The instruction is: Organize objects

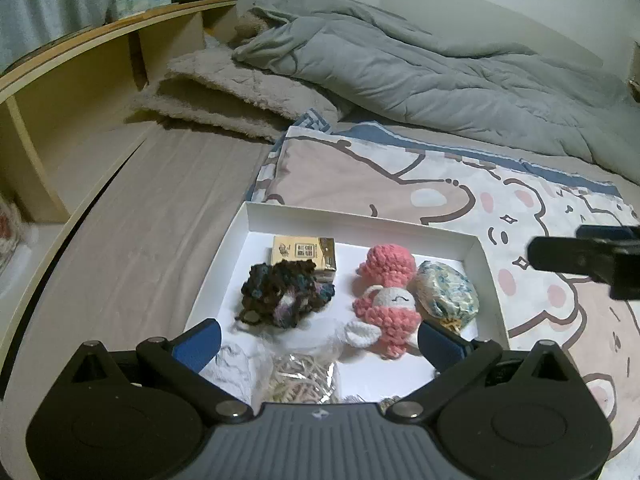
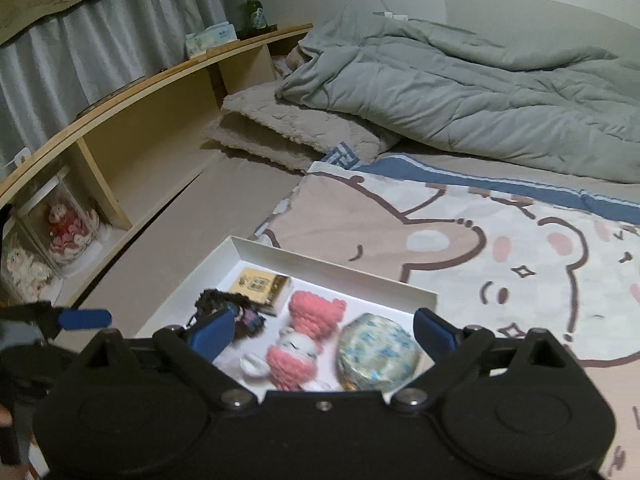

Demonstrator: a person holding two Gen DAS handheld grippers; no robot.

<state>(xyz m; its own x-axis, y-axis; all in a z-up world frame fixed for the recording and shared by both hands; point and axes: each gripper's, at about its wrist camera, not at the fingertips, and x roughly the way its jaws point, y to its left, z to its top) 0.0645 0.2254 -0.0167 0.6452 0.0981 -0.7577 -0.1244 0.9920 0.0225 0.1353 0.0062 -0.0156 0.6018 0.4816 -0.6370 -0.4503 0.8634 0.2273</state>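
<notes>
A white shallow box lies on the bed. In it are a tan carton, a dark crochet piece, a pink crochet doll, a blue-patterned foil packet and a clear bag of straw filler. My left gripper is open and empty above the box's near end. My right gripper is open and empty over the doll and packet. The right gripper also shows at the left wrist view's right edge.
The box rests partly on a cartoon bear blanket. A grey duvet and a folded fleece lie behind. A wooden headboard shelf at left holds a tissue box, a green bottle and dolls.
</notes>
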